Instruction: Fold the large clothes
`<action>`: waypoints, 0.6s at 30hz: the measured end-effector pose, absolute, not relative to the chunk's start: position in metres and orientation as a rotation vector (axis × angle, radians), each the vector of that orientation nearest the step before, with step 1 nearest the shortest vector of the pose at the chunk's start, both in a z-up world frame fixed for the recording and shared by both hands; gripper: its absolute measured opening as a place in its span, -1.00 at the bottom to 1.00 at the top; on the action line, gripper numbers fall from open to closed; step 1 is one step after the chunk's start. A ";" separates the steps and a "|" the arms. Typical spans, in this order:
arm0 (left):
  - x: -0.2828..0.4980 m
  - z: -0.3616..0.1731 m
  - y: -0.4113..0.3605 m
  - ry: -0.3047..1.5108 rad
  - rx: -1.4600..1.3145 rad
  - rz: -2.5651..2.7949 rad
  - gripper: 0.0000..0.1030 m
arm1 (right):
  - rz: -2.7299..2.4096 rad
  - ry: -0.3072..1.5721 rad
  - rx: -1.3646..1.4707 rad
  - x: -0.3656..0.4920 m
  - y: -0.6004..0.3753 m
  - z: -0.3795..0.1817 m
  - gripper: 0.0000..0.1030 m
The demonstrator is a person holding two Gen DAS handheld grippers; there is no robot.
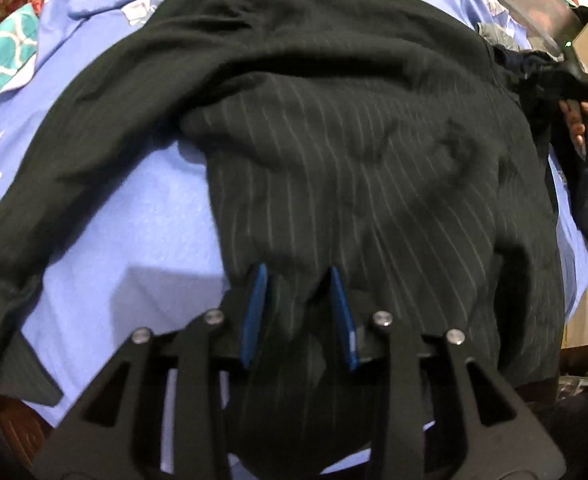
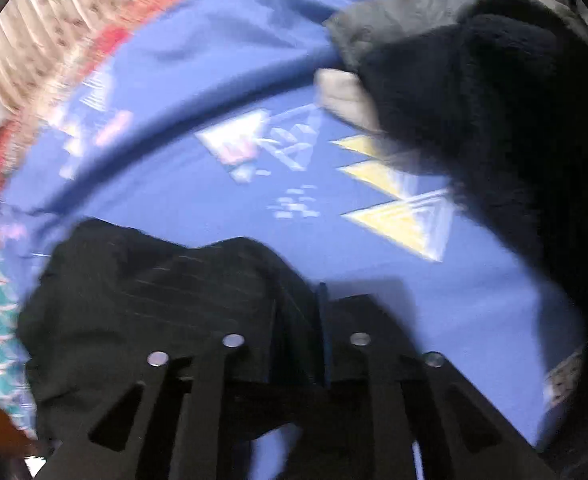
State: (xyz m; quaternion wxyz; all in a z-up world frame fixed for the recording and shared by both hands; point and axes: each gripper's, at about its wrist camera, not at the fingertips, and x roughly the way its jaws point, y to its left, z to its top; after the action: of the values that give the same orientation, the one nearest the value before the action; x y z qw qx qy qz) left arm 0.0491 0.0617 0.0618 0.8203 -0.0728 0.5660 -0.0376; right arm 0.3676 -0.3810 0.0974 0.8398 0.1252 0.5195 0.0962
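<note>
Bottom centre of the left wrist view: the left gripper (image 1: 299, 312) stands with jaws spread, pinstriped cloth bunched between the blue pads (image 1: 256, 312) but not visibly pinched. The black pinstriped garment (image 1: 334, 152) lies rumpled across the blue bedsheet (image 1: 134, 240), one sleeve trailing to lower left. The right gripper (image 2: 298, 320), blurred, has the same cloth against its jaws; whether it grips cannot be told. Judged step: laying out before the first fold. Next move calls for flattening the garment.
</note>
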 end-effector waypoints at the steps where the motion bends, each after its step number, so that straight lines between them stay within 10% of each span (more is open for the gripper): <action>1: 0.050 0.061 0.062 1.211 -0.164 -0.082 -0.36 | 0.233 1.048 0.242 0.364 -0.372 0.109 0.16; 6: 0.044 0.066 0.074 1.206 -0.183 -0.097 -0.36 | 0.409 0.903 0.117 0.369 -0.302 0.141 0.99; 12: 0.030 0.066 0.088 1.220 -0.222 -0.087 0.04 | 0.508 1.080 -0.151 0.402 -0.215 0.096 1.01; 13: 0.029 0.061 0.087 1.228 -0.221 -0.081 0.04 | 0.464 1.095 -0.231 0.410 -0.203 0.080 0.96; 14: 0.030 0.058 0.090 1.236 -0.228 -0.071 0.04 | 0.442 1.100 -0.255 0.421 -0.199 0.070 0.20; 15: 0.030 0.055 0.092 1.237 -0.249 -0.065 0.04 | 0.411 1.131 -0.195 0.437 -0.204 0.065 -0.06; 18: 0.031 0.053 0.098 1.209 -0.272 -0.027 -0.07 | 0.385 1.034 -0.011 0.464 -0.215 0.090 -0.15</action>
State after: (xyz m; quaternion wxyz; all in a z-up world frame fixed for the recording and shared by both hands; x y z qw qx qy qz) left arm 0.0307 0.0981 0.0535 0.8139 -0.1274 0.5667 -0.0127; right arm 0.4639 -0.2150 0.0902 0.8516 -0.0050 0.4912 0.1831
